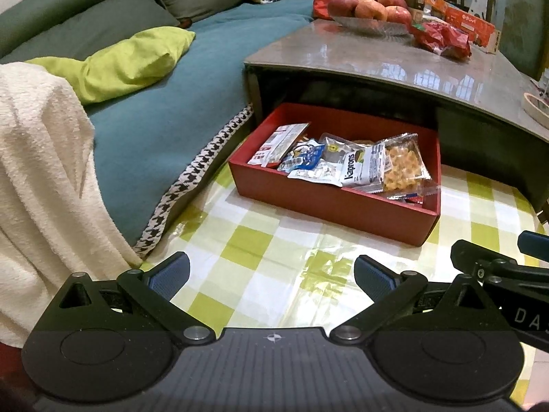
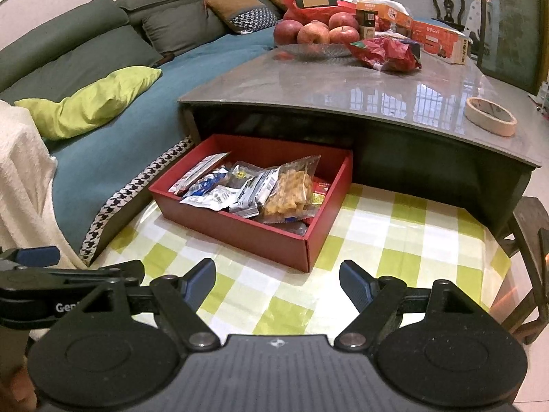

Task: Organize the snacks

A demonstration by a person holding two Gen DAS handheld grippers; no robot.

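Snacks sit piled in a red box on the green-and-white checked mat, box's far end tucked under the grey table, beside the teal sofa. Pile includes a clear bag of yellow crackers, white and blue packets, and a flat carton leaning at the sofa end. Left gripper low over the mat, jaws spread wide, nothing between them. Right gripper just beside it, jaws also spread, empty. Both are apart from the box. On the table: bowl of apples, red bag, tape roll. Lime pillow and white towel on the sofa.
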